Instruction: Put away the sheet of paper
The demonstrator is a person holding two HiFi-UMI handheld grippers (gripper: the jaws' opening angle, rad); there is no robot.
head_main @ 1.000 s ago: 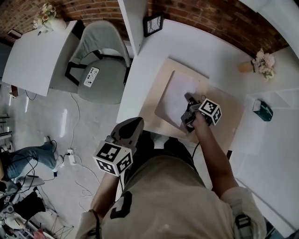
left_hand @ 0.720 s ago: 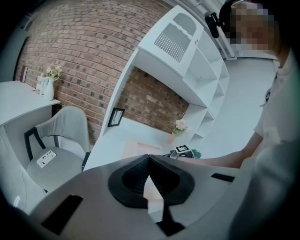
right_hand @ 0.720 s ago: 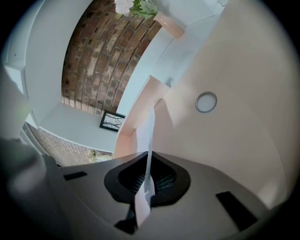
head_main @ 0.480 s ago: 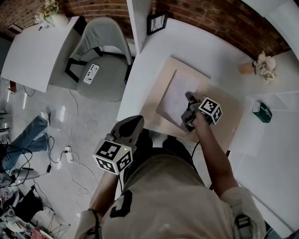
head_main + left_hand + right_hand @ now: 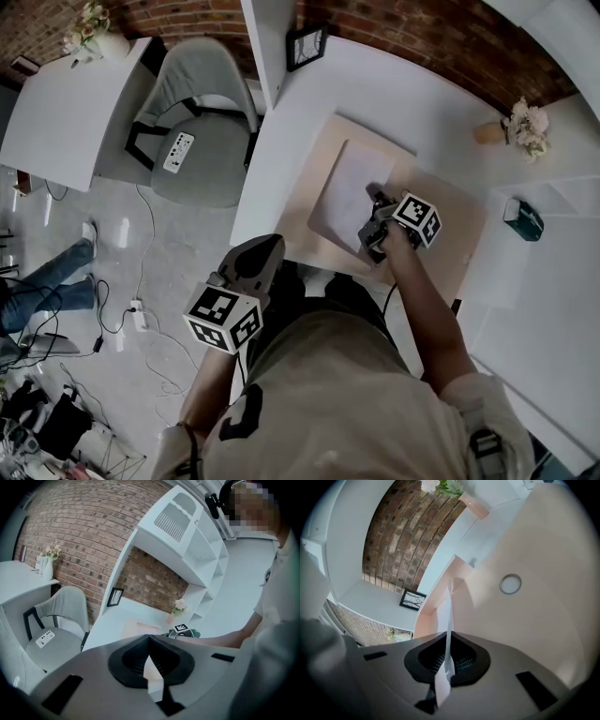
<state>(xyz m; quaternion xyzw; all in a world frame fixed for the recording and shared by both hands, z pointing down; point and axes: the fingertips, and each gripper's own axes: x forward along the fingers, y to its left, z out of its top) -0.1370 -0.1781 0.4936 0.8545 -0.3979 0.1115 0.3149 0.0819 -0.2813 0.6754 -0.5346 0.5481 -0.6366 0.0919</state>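
Note:
The white sheet of paper (image 5: pixel 339 192) lies on a beige desk mat (image 5: pixel 450 211) on the white desk. My right gripper (image 5: pixel 373 194) sits at the sheet's right edge. In the right gripper view the sheet (image 5: pixel 450 606) shows edge-on, rising out of the jaws, and my right gripper (image 5: pixel 448 643) is shut on it. My left gripper (image 5: pixel 270 245) hangs near my body by the desk's front edge, away from the sheet. In the left gripper view, my left gripper (image 5: pixel 148 638) has its jaw tips together and holds nothing.
At the desk's back stands a picture frame (image 5: pixel 307 47); a vase of flowers (image 5: pixel 525 127) and a teal box (image 5: pixel 522 220) are at the right. White shelves (image 5: pixel 187 536) rise above the desk. A grey chair (image 5: pixel 202 112) carrying a remote (image 5: pixel 176 152) stands left.
Both grippers stay almost where they were, the right one still on the sheet. A person's legs on the floor at far left have shifted.

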